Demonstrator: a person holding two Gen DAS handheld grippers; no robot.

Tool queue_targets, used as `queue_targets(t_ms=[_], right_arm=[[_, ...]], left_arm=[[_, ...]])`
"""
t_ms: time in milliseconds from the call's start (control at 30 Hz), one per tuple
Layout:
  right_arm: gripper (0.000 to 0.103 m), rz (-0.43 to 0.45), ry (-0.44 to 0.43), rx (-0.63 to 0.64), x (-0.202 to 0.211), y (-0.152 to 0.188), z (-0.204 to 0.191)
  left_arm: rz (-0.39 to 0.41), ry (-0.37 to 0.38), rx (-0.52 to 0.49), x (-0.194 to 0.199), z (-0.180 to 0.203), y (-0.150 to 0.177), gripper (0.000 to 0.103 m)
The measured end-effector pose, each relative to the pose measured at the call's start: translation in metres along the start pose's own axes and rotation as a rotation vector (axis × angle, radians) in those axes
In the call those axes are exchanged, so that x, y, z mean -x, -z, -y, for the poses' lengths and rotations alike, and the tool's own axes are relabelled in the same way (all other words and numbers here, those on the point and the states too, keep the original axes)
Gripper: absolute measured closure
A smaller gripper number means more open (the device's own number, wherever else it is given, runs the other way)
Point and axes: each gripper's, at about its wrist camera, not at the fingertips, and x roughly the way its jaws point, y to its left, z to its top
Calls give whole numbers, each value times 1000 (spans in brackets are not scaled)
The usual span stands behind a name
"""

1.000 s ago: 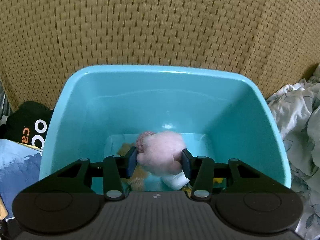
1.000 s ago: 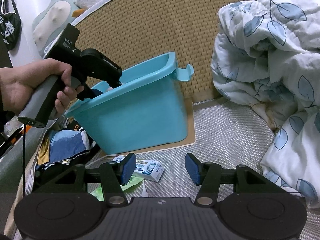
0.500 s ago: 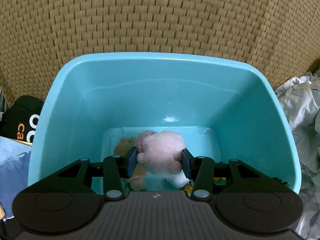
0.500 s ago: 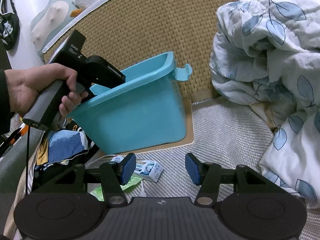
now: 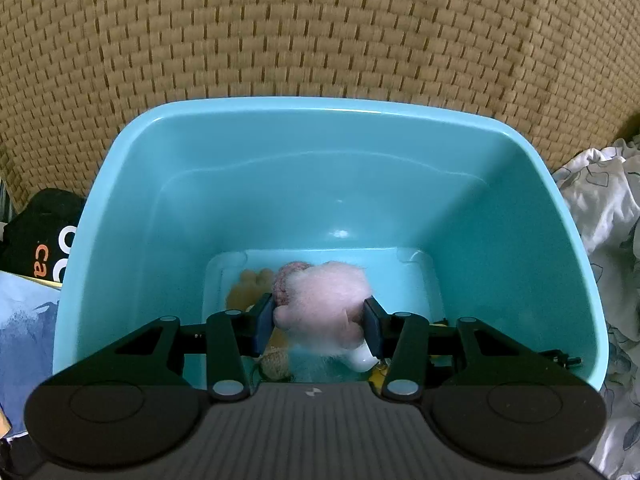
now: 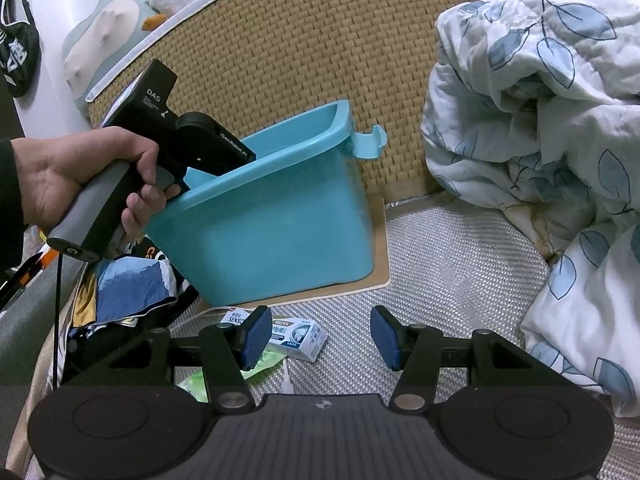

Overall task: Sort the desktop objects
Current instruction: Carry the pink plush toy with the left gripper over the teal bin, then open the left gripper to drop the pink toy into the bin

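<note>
While the left gripper [image 5: 318, 322] clamps a pink plush toy [image 5: 322, 306] inside the turquoise plastic bin [image 5: 500, 220], above small items on the bin's floor, the right gripper [image 6: 318, 336] hangs open and empty over a toothpaste box [image 6: 298, 334] lying on the woven mat [image 6: 460, 264] before the bin.
</note>
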Motion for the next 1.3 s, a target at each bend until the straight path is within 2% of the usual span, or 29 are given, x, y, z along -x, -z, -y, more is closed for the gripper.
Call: queue_targets(t_ms=[867, 1300], right_arm=[[44, 35, -33, -43, 7, -5, 5], [44, 27, -32, -67, 5, -5, 10]], left_arm=[[0, -37, -8, 5, -6, 5, 51], [9, -46, -3, 37, -14, 2, 49]])
